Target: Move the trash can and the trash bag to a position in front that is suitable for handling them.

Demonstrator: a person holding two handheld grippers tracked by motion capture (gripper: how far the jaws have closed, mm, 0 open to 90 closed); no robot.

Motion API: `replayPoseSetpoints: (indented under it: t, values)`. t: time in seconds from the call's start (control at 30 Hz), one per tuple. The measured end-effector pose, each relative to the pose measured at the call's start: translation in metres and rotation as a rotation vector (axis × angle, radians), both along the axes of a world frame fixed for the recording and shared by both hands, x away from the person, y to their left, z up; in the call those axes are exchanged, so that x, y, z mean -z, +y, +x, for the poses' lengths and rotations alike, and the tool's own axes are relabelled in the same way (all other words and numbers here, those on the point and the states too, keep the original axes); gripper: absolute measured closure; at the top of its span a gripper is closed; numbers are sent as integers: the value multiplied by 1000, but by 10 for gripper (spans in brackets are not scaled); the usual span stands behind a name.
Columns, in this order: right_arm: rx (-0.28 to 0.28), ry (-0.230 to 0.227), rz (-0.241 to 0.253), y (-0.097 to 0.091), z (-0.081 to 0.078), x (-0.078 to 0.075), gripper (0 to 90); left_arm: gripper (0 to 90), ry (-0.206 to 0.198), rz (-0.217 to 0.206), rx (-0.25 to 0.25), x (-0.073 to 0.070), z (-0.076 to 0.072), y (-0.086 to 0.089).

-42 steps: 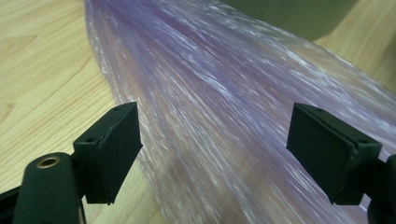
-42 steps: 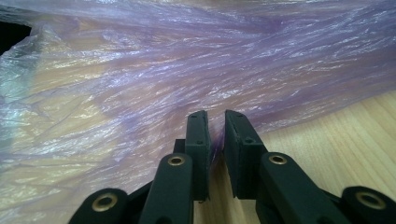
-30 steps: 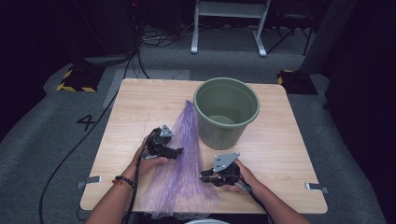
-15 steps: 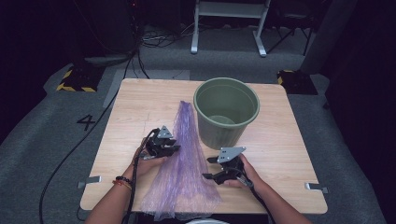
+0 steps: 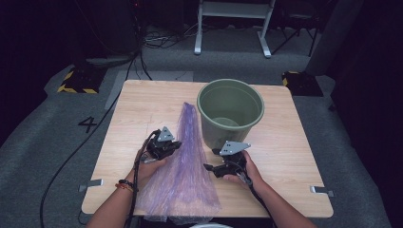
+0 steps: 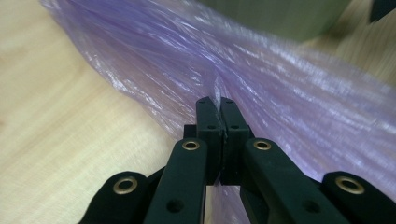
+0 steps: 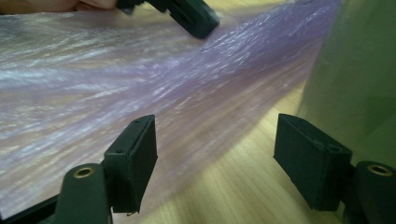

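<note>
left gripper [image 6: 217,105]: jaws have just been closing and now pinch a thin fold of the purple plastic bag [image 5: 183,175]
right gripper [image 7: 215,154]: jaws have just been opening; they stand apart with nothing between them, beside the bag's right edge and just short of the bucket
bag: lies flat along the counter [image 5: 294,156], narrow end pointing toward the green bucket [image 5: 230,111], wide end over the near edge
slip risk: the pinch looks to catch only a sliver of film, so a pull could tear it free or stretch it
one-layer risk: if both layers are caught, the bag will likely not open when lifted
bucket risk: the right gripper sits near the bucket wall; a wide swing could knock it
surface: pale wood-grain counter, smooth, so the film may slide rather than lift
room: dim, grey carpet with a painted 4 [image 5: 88,124], cables, a white frame at the back
</note>
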State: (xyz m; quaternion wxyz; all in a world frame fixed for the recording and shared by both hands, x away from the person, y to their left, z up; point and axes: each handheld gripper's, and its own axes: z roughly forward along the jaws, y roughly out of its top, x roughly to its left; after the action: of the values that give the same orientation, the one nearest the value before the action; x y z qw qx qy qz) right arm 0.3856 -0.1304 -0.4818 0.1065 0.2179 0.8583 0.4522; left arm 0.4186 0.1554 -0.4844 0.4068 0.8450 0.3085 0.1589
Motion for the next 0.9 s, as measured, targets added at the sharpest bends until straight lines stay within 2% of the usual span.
replayPoseSetpoints:
  t: [0.1, 0.13, 0.2, 0.3, 0.47, 0.67, 0.83, 0.9]
  values:
    - [-1, -8, -1, 0, 0, -2, 299, 892, -57, -13, -5, -10, -6, 1]
    - [-3, -18, -7, 0, 0, -3, 298, 893, -57, -13, -5, -10, -6, 1]
    - [-3, -25, -5, -1, -2, -5, 298, 894, -91, -19, -2, -16, -10, 2]
    - [-6, -36, -6, -2, -2, -7, 298, 894, -121, -39, -4, -24, -16, 5]
    - [3, -40, 4, -7, -1, -9, 297, 894, -147, -62, -9, -31, -20, 7]
    - [19, -43, 15, -18, 0, -14, 295, 894, -175, -69, -8, -40, -23, 12]
    - [28, -51, 1, -34, -5, -20, 290, 894, -198, -85, -4, -49, -27, 16]
    - [42, -66, -4, -47, -10, -24, 290, 895, -207, -94, -3, -53, -29, 18]
